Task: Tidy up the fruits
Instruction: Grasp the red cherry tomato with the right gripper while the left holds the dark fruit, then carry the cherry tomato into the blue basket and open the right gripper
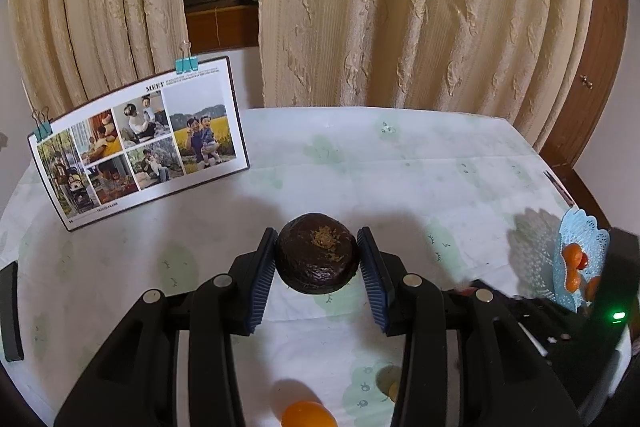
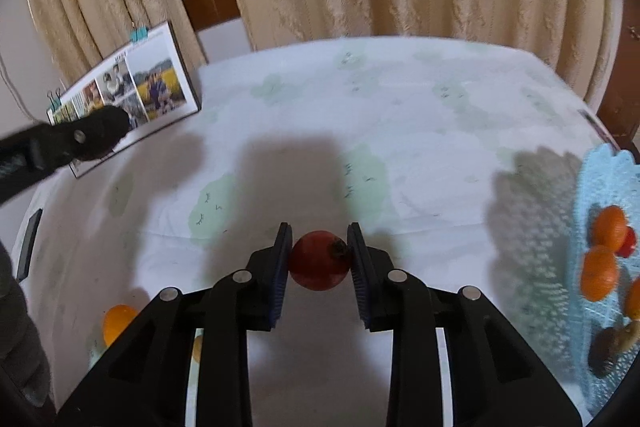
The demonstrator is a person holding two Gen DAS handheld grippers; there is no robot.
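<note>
My left gripper [image 1: 318, 254] is shut on a dark brown round fruit [image 1: 316, 253] and holds it above the table. My right gripper [image 2: 319, 259] is shut on a small red fruit [image 2: 318, 261] with a dark stem end, also above the table. A light blue lacy basket [image 2: 608, 183] at the right holds several orange and red fruits [image 2: 599, 271]; it also shows in the left wrist view [image 1: 580, 239]. An orange [image 1: 307, 414] lies on the table below my left gripper, and shows at the lower left of the right wrist view [image 2: 117, 319].
A clipped photo board [image 1: 140, 143] stands at the back left of the white patterned tablecloth [image 1: 360, 167]. Cream curtains [image 1: 400, 7] hang behind. A dark flat object [image 1: 9, 311] lies at the left table edge. My left gripper body [image 2: 60, 143] shows at the left in the right view.
</note>
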